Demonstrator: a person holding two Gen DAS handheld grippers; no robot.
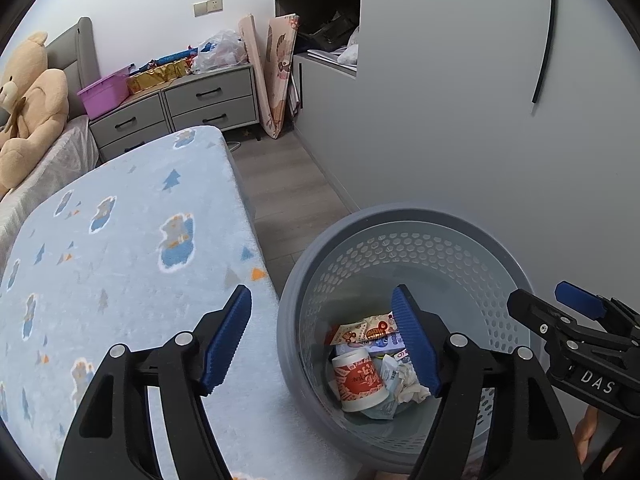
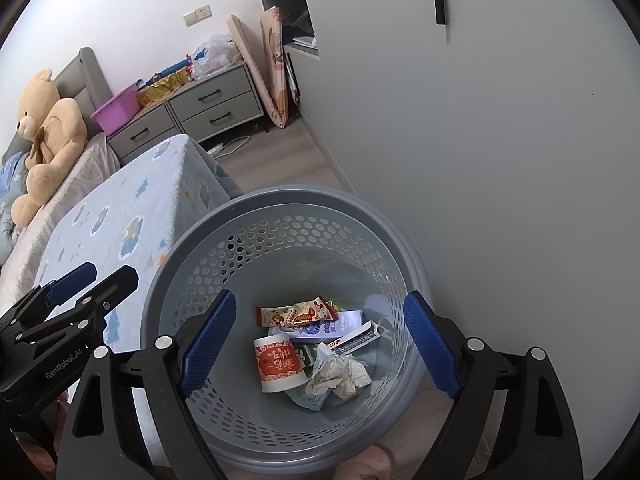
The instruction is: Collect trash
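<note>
A grey perforated waste basket point(image 2: 280, 236) stands on the floor between the bed and a grey wardrobe wall. At its bottom lie a red-and-white paper cup point(image 2: 278, 364), a snack wrapper point(image 2: 296, 314), a blue carton point(image 2: 332, 326) and crumpled tissue point(image 2: 340, 374). My right gripper point(image 2: 320, 298) hangs over the basket's mouth, open, with nothing between its blue pads. My left gripper point(image 1: 320, 296) is open and holds nothing; it straddles the basket's rim point(image 1: 288, 312) beside the bed edge. The cup point(image 1: 358, 378) and wrapper point(image 1: 368, 330) show past its right finger. Each wrist view also catches the other gripper: point(image 1: 538, 296), point(image 2: 110, 272).
A bed with a light blue printed blanket point(image 1: 120, 240) fills the left, with a teddy bear point(image 1: 32, 100) near the headboard. Grey drawer units point(image 1: 212, 100) with boxes and bags stand at the far wall. A strip of wood floor point(image 1: 288, 192) runs along the wardrobe point(image 1: 460, 120).
</note>
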